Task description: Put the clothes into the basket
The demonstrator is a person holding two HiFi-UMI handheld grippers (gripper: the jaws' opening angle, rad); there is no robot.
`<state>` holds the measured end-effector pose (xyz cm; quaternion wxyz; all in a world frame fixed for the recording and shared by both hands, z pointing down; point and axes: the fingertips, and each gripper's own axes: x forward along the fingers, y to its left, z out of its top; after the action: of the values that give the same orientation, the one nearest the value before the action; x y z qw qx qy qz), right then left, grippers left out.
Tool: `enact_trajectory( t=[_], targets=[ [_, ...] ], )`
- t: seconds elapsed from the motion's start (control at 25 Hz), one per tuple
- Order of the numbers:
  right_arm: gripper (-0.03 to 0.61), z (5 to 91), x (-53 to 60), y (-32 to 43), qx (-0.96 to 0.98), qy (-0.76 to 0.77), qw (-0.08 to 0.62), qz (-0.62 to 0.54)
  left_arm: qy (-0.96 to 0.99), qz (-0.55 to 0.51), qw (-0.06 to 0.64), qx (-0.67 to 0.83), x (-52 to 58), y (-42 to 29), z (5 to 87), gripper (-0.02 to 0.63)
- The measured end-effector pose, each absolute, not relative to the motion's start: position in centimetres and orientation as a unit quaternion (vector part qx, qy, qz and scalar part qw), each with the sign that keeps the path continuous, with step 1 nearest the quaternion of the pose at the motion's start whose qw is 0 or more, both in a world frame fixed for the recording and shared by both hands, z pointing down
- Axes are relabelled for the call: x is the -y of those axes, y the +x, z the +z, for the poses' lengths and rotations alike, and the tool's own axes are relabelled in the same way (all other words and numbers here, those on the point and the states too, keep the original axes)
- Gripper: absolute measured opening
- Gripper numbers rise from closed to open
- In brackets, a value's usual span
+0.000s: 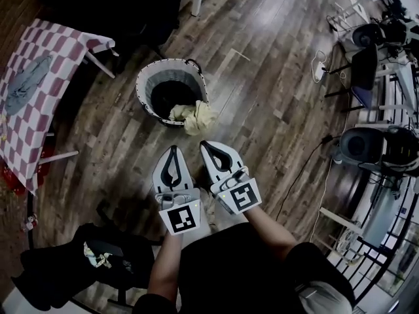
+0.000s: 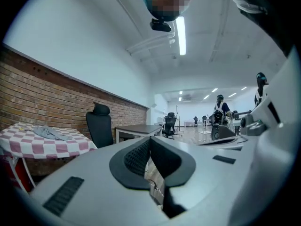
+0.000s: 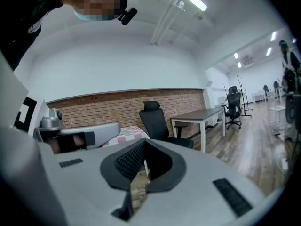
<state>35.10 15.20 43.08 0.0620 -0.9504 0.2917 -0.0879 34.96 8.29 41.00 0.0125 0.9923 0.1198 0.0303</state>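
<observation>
Cloth [image 1: 194, 116], pale yellow, likely soft, light and floppy, slumps over the basket [image 1: 145, 77] rim just ahead of the left tongs [image 1: 173, 154] and right tongs [image 1: 211, 150], both closed on nothing; pinching a bunched fold near its top should lift it in

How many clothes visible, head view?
2: grey garment on the checkered table; cream garment hanging over the basket rim. The dark basket interior may hide more.
</observation>
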Motion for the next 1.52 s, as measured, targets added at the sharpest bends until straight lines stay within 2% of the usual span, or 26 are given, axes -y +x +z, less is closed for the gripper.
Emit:
enact_trajectory(
  t=[0.28,0.48,0.72,0.88,1.04,1.52],
  targets=[
    [0.009,38.7,-14.4,33.6,-0.276,-0.954,0.059,-0.101,0.991,0.039,0.017,-0.127,-7.1,33.9,37.0,0.014],
    [0.009,33.8,-13.1,32.5,-0.298,-0.95,0.061,-0.069,0.991,0.029,0.015,-0.13,-6.7,33.1,33.7,0.014],
    [0.009,30.3,-13.6,31.3,-0.301,-0.95,0.042,-0.072,0.984,0.034,-0.05,-0.169,-7.1,31.4,30.9,0.014],
    [0.009,28.0,-14.1,30.4,-0.303,-0.95,0.043,-0.062,0.988,-0.01,-0.011,-0.152,-7.1,30.4,27.5,0.014],
    [0.009,26.3,-14.3,29.7,-0.309,-0.949,0.04,-0.052,0.988,-0.043,-0.018,-0.146,-7.6,29.8,25.2,0.014],
    [0.009,17.0,-12.5,30.3,-0.33,-0.941,0.062,0.043,0.99,-0.056,-0.009,-0.132,-7.9,28.8,21.4,0.014]
  ],
)
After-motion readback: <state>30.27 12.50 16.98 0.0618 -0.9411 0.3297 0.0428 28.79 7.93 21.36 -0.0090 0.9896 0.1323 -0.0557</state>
